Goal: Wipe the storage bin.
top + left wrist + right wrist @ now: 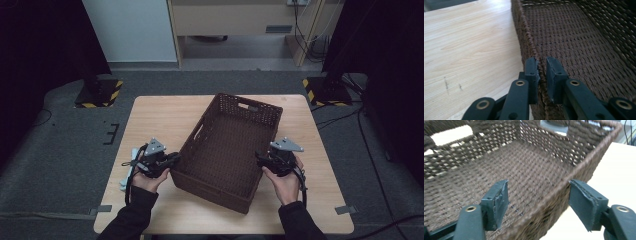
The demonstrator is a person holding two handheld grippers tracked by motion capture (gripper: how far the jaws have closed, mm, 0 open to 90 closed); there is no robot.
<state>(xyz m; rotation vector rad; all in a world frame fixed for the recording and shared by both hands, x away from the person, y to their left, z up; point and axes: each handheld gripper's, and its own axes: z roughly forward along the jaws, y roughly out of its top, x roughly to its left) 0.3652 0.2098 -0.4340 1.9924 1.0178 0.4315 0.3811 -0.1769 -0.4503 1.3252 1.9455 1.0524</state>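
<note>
The brown wicker basket (227,150) sits askew at the middle of the wooden table (155,117). It looks light, stiff and rough-woven, best gripped by its thin rim. The left gripper (543,75) pinches the left wall's rim; the right gripper (539,200) straddles the right rim, jaws spread, not pressing. Both hands are held low and level.

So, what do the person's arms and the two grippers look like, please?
The person wears dark long sleeves. The left gripper and the right gripper are black, each with a grey three-cornered plate on top and a black cable trailing back. Their fingers are flat black blocks with ribbed pads, on black links with brass-coloured rivets.
</note>
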